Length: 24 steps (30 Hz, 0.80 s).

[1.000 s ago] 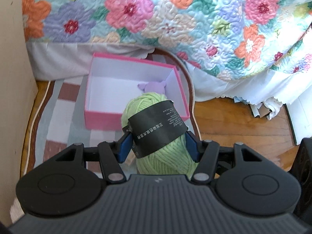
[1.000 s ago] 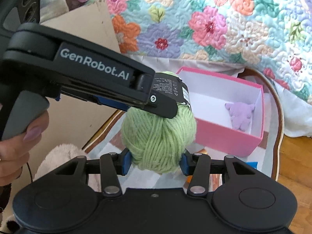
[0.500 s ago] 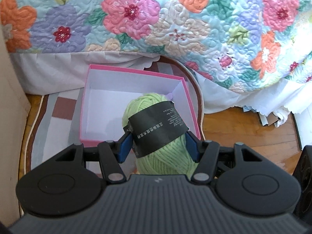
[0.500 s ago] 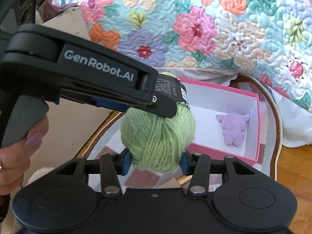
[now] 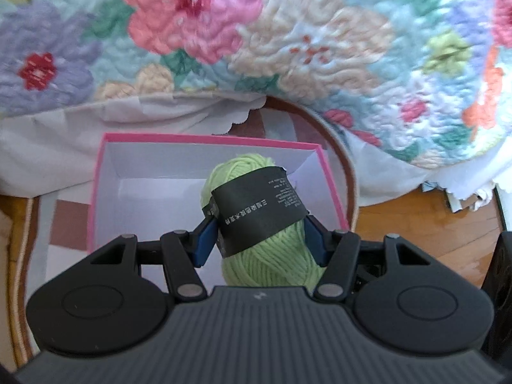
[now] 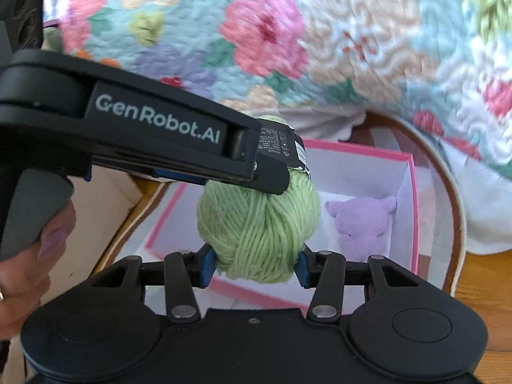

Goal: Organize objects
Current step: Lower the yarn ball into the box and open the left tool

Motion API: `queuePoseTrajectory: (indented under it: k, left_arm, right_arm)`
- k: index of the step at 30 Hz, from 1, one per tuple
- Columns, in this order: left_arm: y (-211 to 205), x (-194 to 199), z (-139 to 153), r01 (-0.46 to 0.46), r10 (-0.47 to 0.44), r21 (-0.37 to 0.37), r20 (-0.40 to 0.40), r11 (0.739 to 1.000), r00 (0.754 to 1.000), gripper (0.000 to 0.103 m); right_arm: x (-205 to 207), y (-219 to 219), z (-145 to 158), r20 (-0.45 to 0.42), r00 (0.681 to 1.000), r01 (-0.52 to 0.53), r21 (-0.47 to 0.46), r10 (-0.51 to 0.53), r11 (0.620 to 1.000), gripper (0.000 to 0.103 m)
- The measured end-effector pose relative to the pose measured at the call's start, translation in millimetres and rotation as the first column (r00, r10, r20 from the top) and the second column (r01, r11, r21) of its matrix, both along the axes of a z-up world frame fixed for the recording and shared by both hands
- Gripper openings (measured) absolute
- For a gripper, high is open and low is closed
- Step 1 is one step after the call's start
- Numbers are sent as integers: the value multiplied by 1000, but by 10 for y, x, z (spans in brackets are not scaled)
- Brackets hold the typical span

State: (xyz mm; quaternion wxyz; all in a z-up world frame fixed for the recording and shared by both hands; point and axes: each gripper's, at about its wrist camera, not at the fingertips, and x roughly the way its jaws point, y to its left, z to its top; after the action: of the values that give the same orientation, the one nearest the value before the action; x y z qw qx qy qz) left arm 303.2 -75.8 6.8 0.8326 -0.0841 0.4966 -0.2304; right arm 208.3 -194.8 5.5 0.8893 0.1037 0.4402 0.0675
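Both tools are clamped on one ball of light green yarn (image 5: 265, 224), which hangs over the open pink box (image 5: 96, 192) without touching its floor.

Left tool (image 5: 259, 240): blue pads pinch the ball from 9 and 3 o'clock, across the black paper band (image 5: 256, 204) that wraps its middle. Seen from the right wrist, this tool (image 6: 265, 176) comes in from 9 o'clock and bites the ball's upper half, with its printed side plate facing the camera. A hand (image 6: 28, 262) grips its handle at 8 o'clock.

Right tool (image 6: 254, 265): blue pads (image 6: 208, 267) press the lower half of the same ball (image 6: 259, 227) from both sides, below the left tool's grip.

Box: white inside, pink rim and outer walls (image 6: 412, 211). A small lilac plush animal (image 6: 361, 227) lies in it against the wall at 3 o'clock from the ball. The box rests on a striped rug (image 5: 64, 220) with a brown border, laid on a wooden floor (image 5: 432, 224).

Surroundings: a flowered quilt (image 5: 288, 48) hangs over the bed edge at 12 o'clock, white fabric (image 5: 48, 147) below it. A pale cardboard panel (image 6: 96, 217) stands at 9 o'clock in the right wrist view. The quilt is blurred in both views.
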Motion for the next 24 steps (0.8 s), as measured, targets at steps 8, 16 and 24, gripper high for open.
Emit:
queuePoseTrajectory:
  k: [8, 16, 24]
  left_arm:
    - [-146, 534, -721, 7, -10, -29, -118, 1000, 993, 57]
    - [-176, 554, -975, -6, -2, -42, -183, 999, 983, 48]
    - [-140, 592, -1158, -4, 2, -9, -158, 1000, 987, 37]
  right_arm:
    - [449, -240, -666, -129, 988, 96, 55, -88, 994, 53]
    - [616, -256, -1055, -198, 971, 133, -36, -137, 991, 53]
    - [349, -291, -995, -174, 977, 125, 14, -121, 992, 58]
